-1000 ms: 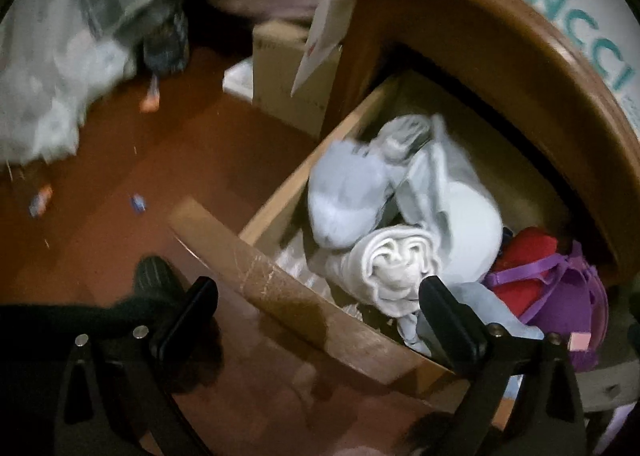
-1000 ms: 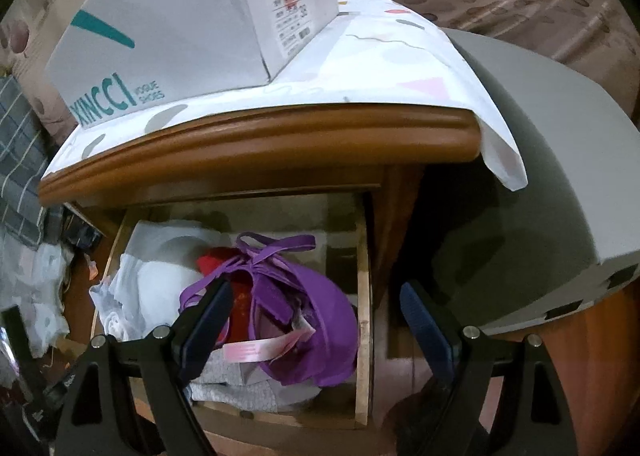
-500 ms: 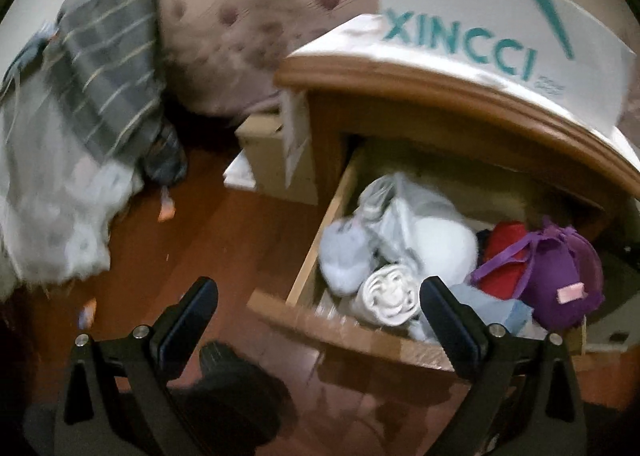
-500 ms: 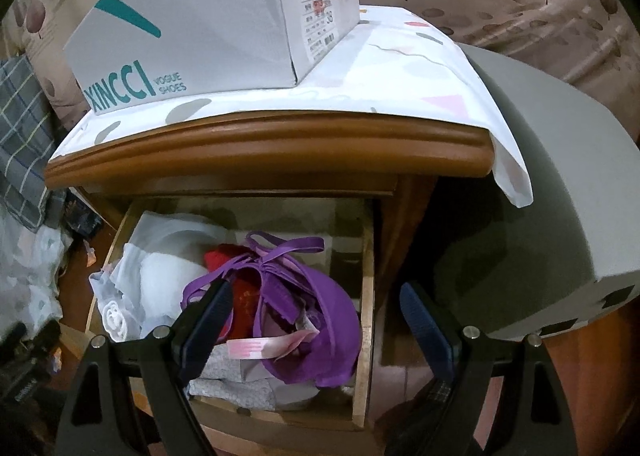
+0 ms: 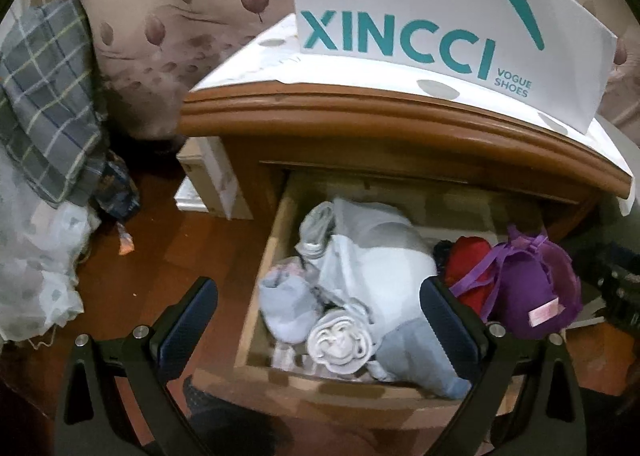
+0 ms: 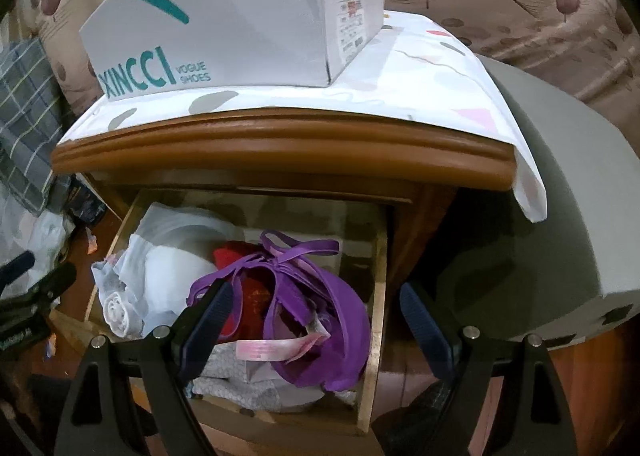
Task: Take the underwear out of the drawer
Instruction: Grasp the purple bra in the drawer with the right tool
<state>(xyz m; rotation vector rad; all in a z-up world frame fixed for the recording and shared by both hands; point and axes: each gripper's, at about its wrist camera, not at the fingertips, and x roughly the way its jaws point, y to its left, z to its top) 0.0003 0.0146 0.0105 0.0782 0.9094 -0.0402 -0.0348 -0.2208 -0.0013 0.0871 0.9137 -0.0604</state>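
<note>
The wooden drawer [image 5: 264,280] [image 6: 378,296] of a nightstand stands pulled out, full of underwear. A purple bra [image 6: 320,308] [image 5: 532,288] with a pink tag lies at the right over a red garment [image 5: 468,268] [image 6: 252,296]. Pale grey and white pieces [image 5: 372,272] [image 6: 160,276] fill the left, with a rolled white piece [image 5: 340,340] at the front. My left gripper [image 5: 316,320] hovers open above the drawer's front left, holding nothing. My right gripper [image 6: 316,320] hangs open over the purple bra, apart from it.
A white XINCCI shoe box [image 5: 440,23] [image 6: 240,15] sits on a cloth on the nightstand top [image 6: 280,143]. A grey bed corner [image 6: 560,215] is at the right. Plaid fabric [image 5: 44,103], a cardboard box [image 5: 212,183] and litter lie on the wooden floor [image 5: 180,248] at the left.
The left gripper has risen and pulled back from the drawer's front edge, turning to face the nightstand squarely. The right gripper has crept slightly forward. Both stayed open.
</note>
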